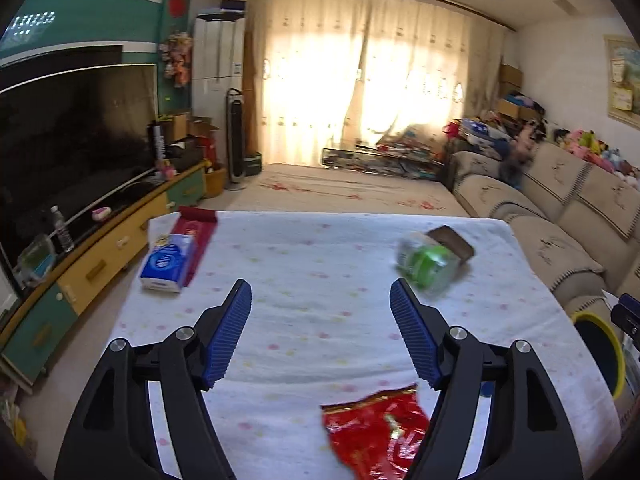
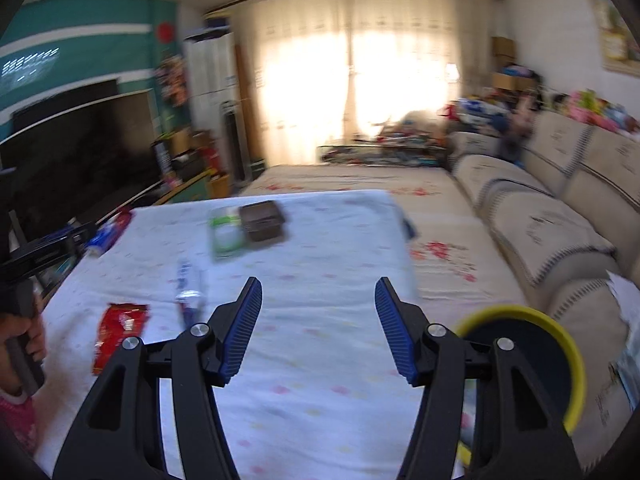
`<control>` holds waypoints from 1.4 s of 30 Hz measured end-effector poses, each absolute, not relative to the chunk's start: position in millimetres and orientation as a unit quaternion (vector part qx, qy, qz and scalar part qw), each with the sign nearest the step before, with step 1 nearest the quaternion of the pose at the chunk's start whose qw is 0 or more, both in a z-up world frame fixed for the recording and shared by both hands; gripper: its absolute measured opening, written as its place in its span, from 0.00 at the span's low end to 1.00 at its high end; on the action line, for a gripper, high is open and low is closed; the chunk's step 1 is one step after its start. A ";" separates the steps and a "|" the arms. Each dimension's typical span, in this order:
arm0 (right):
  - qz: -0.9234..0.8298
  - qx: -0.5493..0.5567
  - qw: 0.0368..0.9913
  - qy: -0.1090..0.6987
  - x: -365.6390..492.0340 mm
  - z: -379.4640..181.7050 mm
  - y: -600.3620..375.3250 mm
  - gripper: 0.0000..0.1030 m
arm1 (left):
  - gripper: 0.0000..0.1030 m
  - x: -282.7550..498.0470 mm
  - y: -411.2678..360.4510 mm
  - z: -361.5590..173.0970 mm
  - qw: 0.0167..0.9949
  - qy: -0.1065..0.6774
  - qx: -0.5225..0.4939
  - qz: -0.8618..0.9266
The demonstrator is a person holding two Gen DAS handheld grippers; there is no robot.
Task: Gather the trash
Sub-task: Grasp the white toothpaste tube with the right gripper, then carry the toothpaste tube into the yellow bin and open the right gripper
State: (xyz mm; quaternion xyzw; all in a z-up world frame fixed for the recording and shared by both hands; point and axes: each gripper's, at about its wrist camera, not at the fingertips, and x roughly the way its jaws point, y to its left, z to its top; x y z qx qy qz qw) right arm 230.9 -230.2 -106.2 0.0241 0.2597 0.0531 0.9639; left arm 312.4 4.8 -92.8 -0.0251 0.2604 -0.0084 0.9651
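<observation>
A: White cloth-covered table [image 1: 304, 280] spans the whole field under both tools. Left gripper [image 1: 320, 336] is spread wide with nothing between its blue pads [image 1: 230, 332]; right gripper [image 2: 318, 328] likewise released and empty.

B: Trash positions?

A: Largest first. Yellow-rimmed bin [image 2: 520, 316] sits off the table edge, close to the right gripper's right finger. Green-labelled plastic bottle [image 1: 428, 268] lies ahead and right of the left gripper, touching a brown box [image 1: 452, 242]. Red wrapper [image 1: 376, 432] is low and just under the left gripper's right finger. A small blue-white tube [image 2: 188, 292] lies just left of the right gripper's left finger.

B: Risks?

A: Judgement only. Wrapper lies flat on loose cloth; a low pinch likely bunches fabric with it and drags the neighbours. Bottle is round and light, so an off-centre closure may squirt it into the box or off the far edge. Blue tissue pack [image 1: 168, 264], ahead-left, looks unopened; grabbing it would be a sorting error. Right view is motion-blurred, so tube identity is uncertain.
</observation>
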 end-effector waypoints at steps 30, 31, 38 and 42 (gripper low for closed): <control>0.203 -0.048 0.880 0.426 347.0 -175.9 -105.5 0.27 | 0.72 325.6 20.8 -116.6 0.960 0.276 -0.031 0.030; 0.203 -0.046 0.880 0.426 346.4 -175.4 -106.6 0.27 | 0.72 326.0 20.8 -117.0 0.960 0.276 -0.030 0.030; 0.205 -0.030 0.892 0.402 328.5 -154.7 -120.5 0.27 | 0.73 326.5 20.1 -118.3 0.960 0.278 -0.031 0.030; 0.198 -0.017 0.905 0.376 309.7 -137.0 -138.7 0.27 | 0.73 326.3 19.8 -120.6 0.959 0.279 -0.029 0.030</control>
